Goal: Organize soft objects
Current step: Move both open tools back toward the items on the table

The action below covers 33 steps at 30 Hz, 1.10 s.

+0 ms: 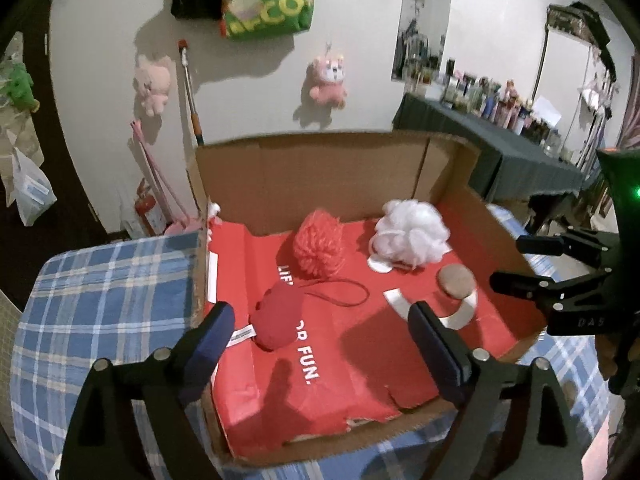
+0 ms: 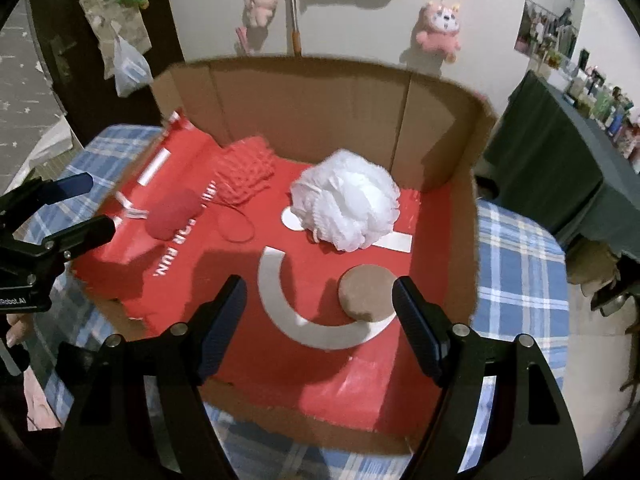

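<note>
White loofah [image 2: 346, 200], brown puff [image 2: 367, 294] in box [image 2: 312, 92]

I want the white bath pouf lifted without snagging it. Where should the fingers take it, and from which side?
Probably from above, squeezing the fluffy middle of the white bath pouf. It sits free on the red liner of the cardboard box, its sides clear, and its mesh should compress easily.

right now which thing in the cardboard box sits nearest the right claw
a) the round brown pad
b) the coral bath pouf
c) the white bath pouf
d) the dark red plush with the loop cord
a: in the right wrist view the round brown pad lies just ahead of the open right claw, beside its right finger, while the white bath pouf sits further back in the cardboard box.
</note>
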Available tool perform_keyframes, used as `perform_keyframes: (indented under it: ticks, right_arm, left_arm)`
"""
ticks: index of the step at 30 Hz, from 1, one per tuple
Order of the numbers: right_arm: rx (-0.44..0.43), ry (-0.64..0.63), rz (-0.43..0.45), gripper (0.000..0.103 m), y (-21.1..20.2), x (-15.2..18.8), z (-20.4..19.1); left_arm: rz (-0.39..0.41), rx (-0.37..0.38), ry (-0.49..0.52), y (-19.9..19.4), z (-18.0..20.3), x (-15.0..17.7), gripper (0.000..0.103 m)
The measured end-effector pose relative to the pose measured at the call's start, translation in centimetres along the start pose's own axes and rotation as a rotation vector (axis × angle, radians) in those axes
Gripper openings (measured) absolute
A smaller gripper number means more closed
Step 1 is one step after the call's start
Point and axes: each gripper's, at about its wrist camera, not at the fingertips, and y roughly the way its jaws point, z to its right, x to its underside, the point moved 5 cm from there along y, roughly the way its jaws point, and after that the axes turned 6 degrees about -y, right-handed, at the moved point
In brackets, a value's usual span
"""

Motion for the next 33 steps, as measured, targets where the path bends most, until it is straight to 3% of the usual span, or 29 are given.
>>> perform_keyframes:
  ticks: [11, 19, 33]
  right_arm:
    - [0.033, -0.001, 0.182, 0.080, -9.6, 2.2, -2.0]
    - [0.052, 0.015, 0.328, 0.084, -15.6, 6.8, -4.3]
    - [0.124, 0.003, 0.454, 0.086, -19.4, 15.6, -8.5]
  left_arm:
    - [0.153, -0.005, -0.002, -8.5, 1.5, 2.3, 0.094]
    - [0.282, -0.032, 0.000, -13.8, 2.5, 6.4, 0.096]
    - [0.348, 0.014, -0.011, -16.9, 4.4, 13.8, 0.097]
